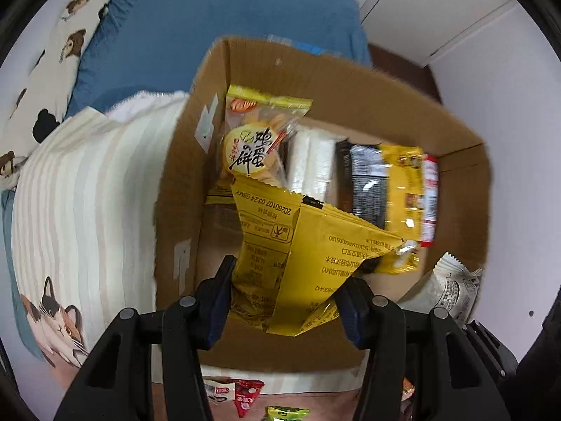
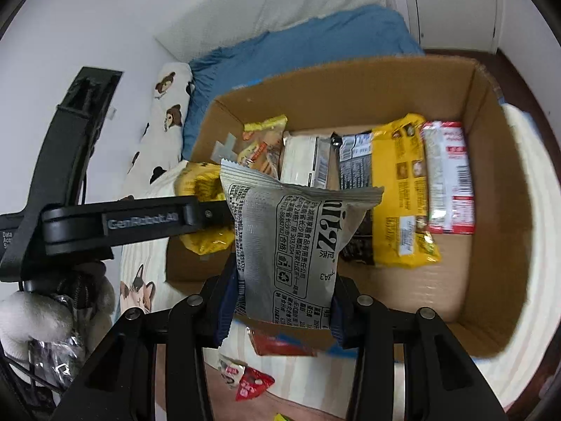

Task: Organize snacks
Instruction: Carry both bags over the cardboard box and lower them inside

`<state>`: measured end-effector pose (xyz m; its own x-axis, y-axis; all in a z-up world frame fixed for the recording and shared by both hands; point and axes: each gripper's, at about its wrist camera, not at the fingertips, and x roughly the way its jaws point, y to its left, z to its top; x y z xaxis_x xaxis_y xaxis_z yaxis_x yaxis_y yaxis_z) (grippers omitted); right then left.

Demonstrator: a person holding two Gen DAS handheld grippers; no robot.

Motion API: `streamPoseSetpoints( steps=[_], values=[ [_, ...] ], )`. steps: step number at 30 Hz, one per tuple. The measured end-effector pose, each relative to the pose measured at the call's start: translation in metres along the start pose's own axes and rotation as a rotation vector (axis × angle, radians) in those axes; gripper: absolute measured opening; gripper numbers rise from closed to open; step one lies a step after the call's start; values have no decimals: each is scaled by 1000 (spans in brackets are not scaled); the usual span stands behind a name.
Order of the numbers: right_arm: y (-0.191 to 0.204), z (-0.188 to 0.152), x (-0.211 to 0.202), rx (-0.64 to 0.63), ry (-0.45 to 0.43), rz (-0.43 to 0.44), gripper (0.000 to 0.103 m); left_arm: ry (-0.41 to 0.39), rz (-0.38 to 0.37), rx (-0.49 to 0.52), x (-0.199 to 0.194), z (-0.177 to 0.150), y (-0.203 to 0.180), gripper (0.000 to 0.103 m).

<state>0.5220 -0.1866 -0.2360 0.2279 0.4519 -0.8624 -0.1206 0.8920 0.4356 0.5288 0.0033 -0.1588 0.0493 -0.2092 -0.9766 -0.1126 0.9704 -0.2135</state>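
A brown cardboard box [image 1: 350,80] sits open on the bed and also shows in the right wrist view [image 2: 498,189]. Several snack packs stand in a row inside it, among them a yellow egg-biscuit pack [image 1: 256,140], a yellow pack [image 2: 399,189] and a red-and-white pack [image 2: 448,175]. My left gripper [image 1: 285,301] is shut on a yellow snack bag [image 1: 305,256] and holds it over the box's near left part. My right gripper [image 2: 284,301] is shut on a grey snack pack [image 2: 287,238] above the box's near edge; that pack shows at the right in the left wrist view [image 1: 448,287].
The box rests on a cream striped blanket with a cat print [image 1: 87,210]. A blue cover [image 1: 210,28] and a dog-print pillow [image 1: 52,59] lie behind. Loose snacks, including a red triangular one [image 2: 252,384], lie on the blanket in front of the box. A white cupboard [image 1: 438,7] stands at the back right.
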Motion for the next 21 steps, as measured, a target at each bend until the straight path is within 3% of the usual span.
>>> streamPoseSetpoints(
  steps=[8,15,17,18,19,21],
  values=[
    [-20,0,60,52,135,-4,46,128,74,6,51,8,1,51],
    [-27,-2,89,68,229,-4,48,204,119,33,79,-1,-1,51],
    [-32,1,96,103,267,-17,63,228,130,48,86,-4,-3,56],
    [-34,2,96,111,272,-17,81,226,133,50,86,-5,-4,63],
    [-35,4,95,118,269,-20,89,218,135,50,85,-6,-4,78],
    [-37,6,90,116,260,-33,89,196,89,46,81,-7,-7,87]
  ],
)
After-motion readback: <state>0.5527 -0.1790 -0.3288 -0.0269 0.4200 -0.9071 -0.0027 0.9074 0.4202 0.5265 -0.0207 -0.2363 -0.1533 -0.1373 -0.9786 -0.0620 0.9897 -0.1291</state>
